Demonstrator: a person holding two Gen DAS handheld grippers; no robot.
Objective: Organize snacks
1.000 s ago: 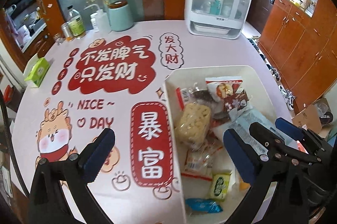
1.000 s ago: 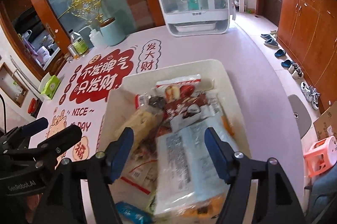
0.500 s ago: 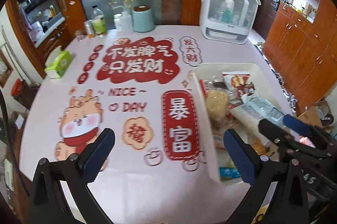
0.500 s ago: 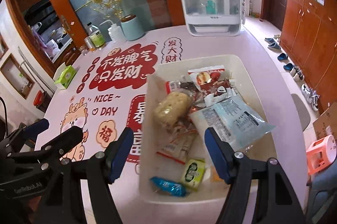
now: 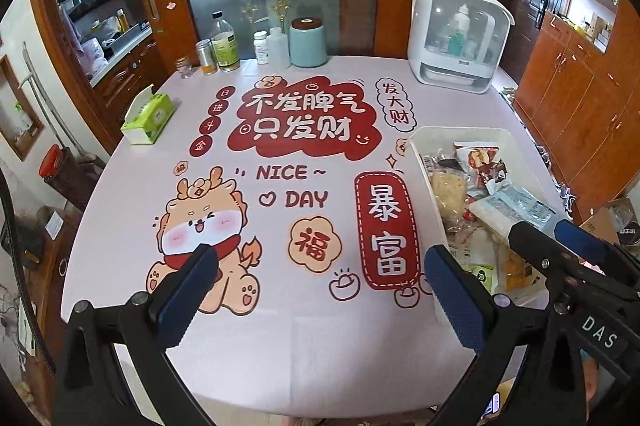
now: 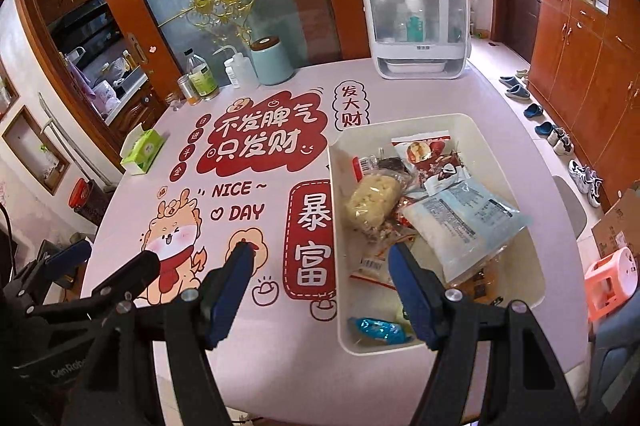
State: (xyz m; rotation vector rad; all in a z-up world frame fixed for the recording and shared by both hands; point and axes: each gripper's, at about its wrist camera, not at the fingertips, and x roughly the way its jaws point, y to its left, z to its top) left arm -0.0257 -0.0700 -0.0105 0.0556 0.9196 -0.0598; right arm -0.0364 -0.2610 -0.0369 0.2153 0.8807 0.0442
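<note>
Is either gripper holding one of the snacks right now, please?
No, the left gripper and the right gripper both stand open and empty, and the snack packets lie in the white bin.

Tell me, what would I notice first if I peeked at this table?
Probably the cartoon dragon and big red lettering printed across the pink tablecloth. Next, the white bin on the right side, heaped with snacks, a pale blue packet lying on top. Both open grippers, left and right, hang over the near edge.
</note>
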